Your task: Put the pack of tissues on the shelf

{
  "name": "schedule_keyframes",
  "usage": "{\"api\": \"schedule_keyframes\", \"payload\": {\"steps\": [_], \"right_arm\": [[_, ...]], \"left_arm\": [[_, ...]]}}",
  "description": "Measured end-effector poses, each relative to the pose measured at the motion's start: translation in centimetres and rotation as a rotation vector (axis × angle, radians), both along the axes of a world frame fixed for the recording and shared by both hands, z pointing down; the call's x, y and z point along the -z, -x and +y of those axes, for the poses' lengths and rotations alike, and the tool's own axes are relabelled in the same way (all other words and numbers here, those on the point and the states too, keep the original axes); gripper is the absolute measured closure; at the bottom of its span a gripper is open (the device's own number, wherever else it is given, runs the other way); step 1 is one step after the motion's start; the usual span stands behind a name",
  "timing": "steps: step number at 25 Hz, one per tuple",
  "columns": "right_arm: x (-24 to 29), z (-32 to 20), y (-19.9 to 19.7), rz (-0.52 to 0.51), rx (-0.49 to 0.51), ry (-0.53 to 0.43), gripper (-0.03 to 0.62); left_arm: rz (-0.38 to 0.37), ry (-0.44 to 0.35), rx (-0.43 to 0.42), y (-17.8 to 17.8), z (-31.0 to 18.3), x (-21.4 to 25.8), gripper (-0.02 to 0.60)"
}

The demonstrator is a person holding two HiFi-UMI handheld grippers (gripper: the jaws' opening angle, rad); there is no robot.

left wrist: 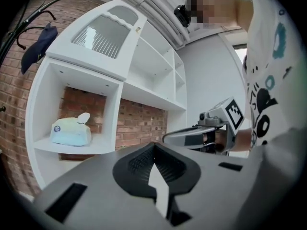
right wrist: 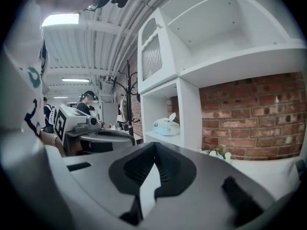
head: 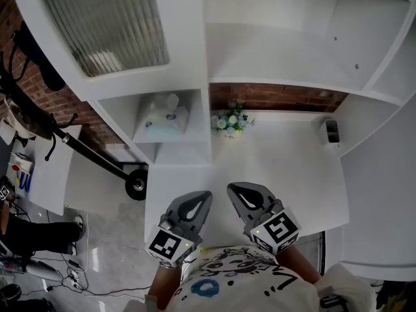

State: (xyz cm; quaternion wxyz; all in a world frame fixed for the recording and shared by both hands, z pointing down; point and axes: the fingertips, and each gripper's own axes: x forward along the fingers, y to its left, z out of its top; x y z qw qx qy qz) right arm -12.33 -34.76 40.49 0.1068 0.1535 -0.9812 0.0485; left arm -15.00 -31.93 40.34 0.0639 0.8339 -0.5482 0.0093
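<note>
The pale pack of tissues (head: 162,117) lies in the small open shelf (head: 170,137) at the left of the white unit; it also shows as the tissue pack (left wrist: 71,131) and the same pack (right wrist: 167,125) in the two gripper views. My left gripper (head: 200,197) hangs over the near part of the white desk (head: 286,161), jaws shut with nothing between them. My right gripper (head: 235,189) is beside it, also shut and empty. Both are well short of the shelf. In each gripper view the jaws (left wrist: 153,150) (right wrist: 154,147) meet at the tip.
A small bunch of flowers (head: 229,121) stands against the brick wall at the back of the desk. A dark small object (head: 331,131) sits at the desk's right end. A cabinet door with ribbed glass (head: 107,21) is above the shelf. A coat stand (head: 39,109) is at left.
</note>
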Motion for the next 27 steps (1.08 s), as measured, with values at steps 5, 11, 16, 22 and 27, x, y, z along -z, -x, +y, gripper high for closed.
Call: {"api": "schedule_keyframes", "payload": {"steps": [5, 11, 16, 22, 27], "right_arm": [[-0.2, -0.2, -1.0, 0.021, -0.01, -0.017, 0.569], [0.0, -0.1, -1.5, 0.014, -0.008, -0.015, 0.569], [0.0, 0.1, -1.8, 0.011, -0.001, -0.013, 0.569], [0.3, -0.1, -2.0, 0.006, 0.002, -0.021, 0.569], [0.2, -0.3, -2.1, 0.004, 0.001, -0.023, 0.569]], "left_arm": [[-0.013, -0.006, -0.023, -0.8, -0.5, 0.0, 0.567], [-0.015, -0.003, -0.034, -1.5, -0.8, 0.1, 0.567], [-0.018, 0.001, -0.041, -1.9, -0.9, 0.0, 0.566], [-0.016, 0.0, -0.049, -2.4, -1.1, 0.2, 0.567], [-0.014, -0.001, -0.051, -2.6, -1.2, 0.3, 0.567]]}}
